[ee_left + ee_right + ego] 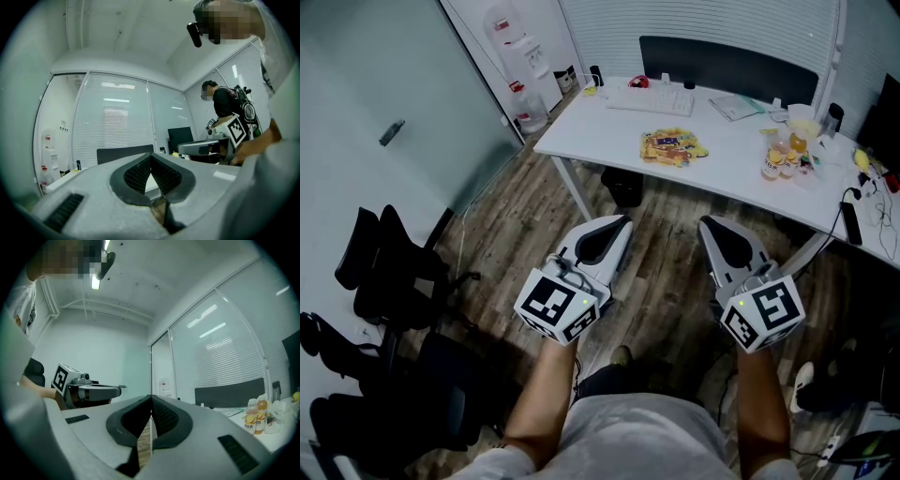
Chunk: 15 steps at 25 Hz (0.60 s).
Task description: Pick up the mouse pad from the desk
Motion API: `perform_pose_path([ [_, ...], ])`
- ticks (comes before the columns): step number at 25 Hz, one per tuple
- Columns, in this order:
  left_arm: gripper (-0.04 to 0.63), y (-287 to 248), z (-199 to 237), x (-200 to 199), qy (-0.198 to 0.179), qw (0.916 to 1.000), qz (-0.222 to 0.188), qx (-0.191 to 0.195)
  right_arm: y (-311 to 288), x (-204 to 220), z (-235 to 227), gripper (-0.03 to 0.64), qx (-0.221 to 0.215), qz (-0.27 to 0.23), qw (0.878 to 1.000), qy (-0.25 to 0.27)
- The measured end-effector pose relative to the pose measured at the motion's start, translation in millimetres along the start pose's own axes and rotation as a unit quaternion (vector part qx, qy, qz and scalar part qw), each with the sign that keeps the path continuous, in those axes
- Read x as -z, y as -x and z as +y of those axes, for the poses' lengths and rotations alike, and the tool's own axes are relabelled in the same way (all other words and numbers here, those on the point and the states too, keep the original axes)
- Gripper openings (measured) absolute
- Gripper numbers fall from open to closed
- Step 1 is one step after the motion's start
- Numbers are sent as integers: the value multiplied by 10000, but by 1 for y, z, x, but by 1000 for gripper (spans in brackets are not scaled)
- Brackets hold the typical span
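- Looking along my left gripper [151, 157], I see its two black ribbed pads [138, 176] pressed tip to tip, with nothing caught between them.
- My right gripper [151, 401] reads the same: jaws closed on each other and empty.
- From the head view, both grippers point roughly level, side by side and apart from each other. They hang over the brown wood-plank floor [666, 281], short of the desk.
- Ahead of them, the yellow, colour-printed flat mouse pad [672, 147] lies on the white rectangular desk [581, 127]. It sits near the middle of the top, well apart from both grippers and touched by neither.
- Behind the pad is a white keyboard [652, 98], and to its right stand two small bottles of orange drink [778, 161].
- Further out, black office chairs [384, 272] stand on my left, and a white water dispenser [520, 66] stands in the far corner.
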<state>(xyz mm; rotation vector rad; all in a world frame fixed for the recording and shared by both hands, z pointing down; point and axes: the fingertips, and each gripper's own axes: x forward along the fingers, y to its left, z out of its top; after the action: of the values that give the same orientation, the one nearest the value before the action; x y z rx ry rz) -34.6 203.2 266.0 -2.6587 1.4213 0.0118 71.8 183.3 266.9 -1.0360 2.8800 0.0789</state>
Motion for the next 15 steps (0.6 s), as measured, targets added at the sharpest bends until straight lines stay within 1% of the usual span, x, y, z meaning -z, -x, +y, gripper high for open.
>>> perform_pose_path([
  [8,15,-12,6,0,-19,10000,-65,-6,-5,4,-10,12,14,42,10000,44],
  [15,15,-36,26,4,-15,9999,-152,63,-22,7,-29,12,74,79,9998,150],
])
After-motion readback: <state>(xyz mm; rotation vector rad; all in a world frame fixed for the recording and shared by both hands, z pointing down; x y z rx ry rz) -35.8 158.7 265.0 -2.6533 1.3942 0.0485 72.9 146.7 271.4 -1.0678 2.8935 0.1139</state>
